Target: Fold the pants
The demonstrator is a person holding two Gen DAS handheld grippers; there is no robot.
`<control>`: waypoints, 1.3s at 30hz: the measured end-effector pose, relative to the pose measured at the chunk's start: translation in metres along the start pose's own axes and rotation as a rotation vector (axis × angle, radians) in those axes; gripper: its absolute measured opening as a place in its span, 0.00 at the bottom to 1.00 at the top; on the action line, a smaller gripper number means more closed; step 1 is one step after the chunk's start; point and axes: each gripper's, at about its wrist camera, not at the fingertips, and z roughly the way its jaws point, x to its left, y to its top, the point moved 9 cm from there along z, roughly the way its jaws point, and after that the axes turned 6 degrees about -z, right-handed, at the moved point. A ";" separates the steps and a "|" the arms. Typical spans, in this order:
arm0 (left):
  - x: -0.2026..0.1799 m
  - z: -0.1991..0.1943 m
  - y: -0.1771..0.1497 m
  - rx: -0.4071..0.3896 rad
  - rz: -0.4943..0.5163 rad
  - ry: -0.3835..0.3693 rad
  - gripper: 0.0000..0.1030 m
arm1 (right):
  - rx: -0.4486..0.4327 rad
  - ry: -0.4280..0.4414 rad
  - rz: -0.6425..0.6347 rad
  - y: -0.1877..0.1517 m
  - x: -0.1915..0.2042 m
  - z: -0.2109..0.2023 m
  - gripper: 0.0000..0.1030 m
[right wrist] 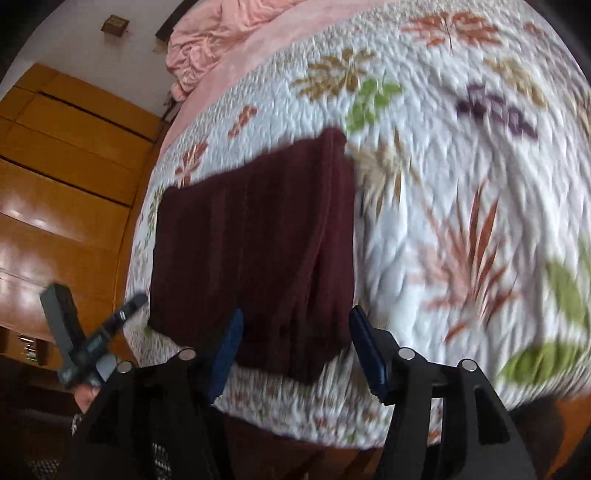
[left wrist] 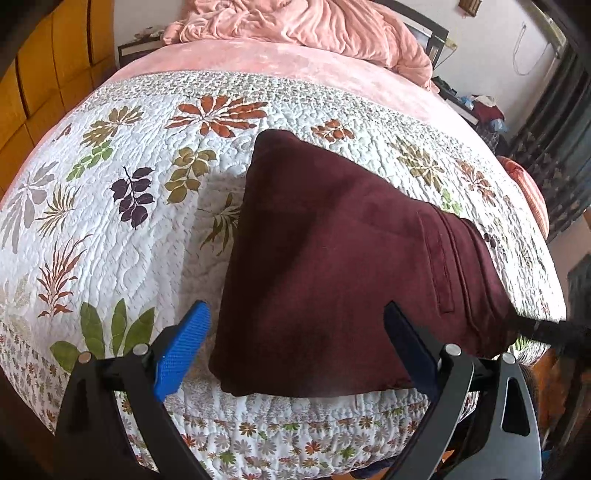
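The maroon pants (left wrist: 332, 258) lie folded into a compact rectangle on the floral quilt (left wrist: 129, 221), near the bed's front edge. My left gripper (left wrist: 295, 332) is open, its blue pads either side of the fold's near end, just above it and holding nothing. In the blurred right wrist view the same folded pants (right wrist: 255, 243) lie on the quilt (right wrist: 461, 184). My right gripper (right wrist: 295, 332) is open over the pants' near edge, empty. The other gripper (right wrist: 92, 343) shows at the left of that view.
A crumpled pink blanket (left wrist: 295, 26) lies at the head of the bed. A wooden wardrobe (right wrist: 66, 177) stands beside the bed. A cluttered nightstand (left wrist: 476, 107) stands at the far right. The quilt's front edge (left wrist: 295, 435) drops off just below the pants.
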 end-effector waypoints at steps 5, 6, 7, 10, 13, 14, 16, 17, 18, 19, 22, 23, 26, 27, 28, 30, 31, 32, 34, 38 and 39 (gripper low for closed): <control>-0.002 -0.008 0.002 -0.025 0.019 0.008 0.92 | -0.008 0.039 0.029 -0.013 0.009 0.008 0.62; -0.002 -0.009 0.003 -0.028 0.018 0.008 0.92 | -0.011 0.028 0.014 -0.013 0.011 0.008 0.63; -0.002 -0.010 0.003 -0.028 0.017 0.007 0.92 | -0.012 0.019 0.004 -0.013 0.014 0.008 0.63; 0.000 -0.010 0.004 -0.026 0.005 0.005 0.92 | -0.026 0.004 -0.013 -0.011 0.020 0.004 0.57; 0.000 -0.012 0.004 -0.030 -0.001 0.000 0.92 | -0.027 -0.020 -0.048 -0.011 0.023 0.002 0.49; -0.001 -0.012 0.004 -0.031 0.001 -0.001 0.92 | -0.024 -0.037 -0.058 -0.010 0.022 0.003 0.46; -0.002 -0.013 0.004 -0.035 0.005 0.000 0.92 | -0.025 -0.044 -0.075 -0.010 0.024 0.004 0.42; -0.002 -0.014 0.004 -0.038 0.008 0.002 0.92 | -0.035 -0.049 -0.095 -0.009 0.027 0.003 0.39; -0.003 -0.015 0.004 -0.042 0.013 0.004 0.92 | -0.040 -0.052 -0.109 -0.009 0.029 0.002 0.35; -0.004 -0.016 0.005 -0.046 0.015 0.003 0.92 | -0.049 -0.058 -0.130 -0.008 0.032 0.000 0.34; -0.005 -0.019 0.007 -0.054 0.019 0.000 0.92 | -0.056 -0.064 -0.144 -0.006 0.037 -0.003 0.31; -0.005 -0.020 0.007 -0.056 0.021 0.000 0.92 | -0.060 -0.064 -0.148 -0.005 0.037 -0.005 0.30; -0.006 -0.024 0.009 -0.069 0.032 0.005 0.92 | -0.084 -0.030 -0.136 0.000 0.043 -0.016 0.29; -0.007 -0.026 0.010 -0.075 0.034 0.005 0.92 | -0.095 -0.021 -0.135 0.002 0.044 -0.021 0.29; -0.007 -0.027 0.011 -0.080 0.034 0.003 0.92 | -0.103 -0.017 -0.137 0.003 0.046 -0.025 0.29; -0.010 -0.031 0.013 -0.091 0.032 -0.003 0.92 | -0.095 -0.034 -0.147 0.003 0.045 -0.023 0.29; -0.010 -0.032 0.014 -0.093 0.033 -0.006 0.92 | -0.078 -0.055 -0.147 0.000 0.042 -0.018 0.29; -0.012 -0.033 0.014 -0.094 0.038 -0.009 0.92 | -0.056 -0.080 -0.149 -0.003 0.038 -0.011 0.29; -0.013 -0.034 0.014 -0.099 0.045 -0.009 0.92 | -0.018 -0.137 -0.150 -0.012 0.025 0.005 0.29; -0.013 -0.036 0.014 -0.101 0.049 -0.005 0.92 | -0.023 -0.091 -0.095 -0.018 0.014 0.013 0.31; -0.013 -0.035 0.014 -0.101 0.046 -0.007 0.92 | -0.024 -0.089 -0.095 -0.018 0.014 0.012 0.31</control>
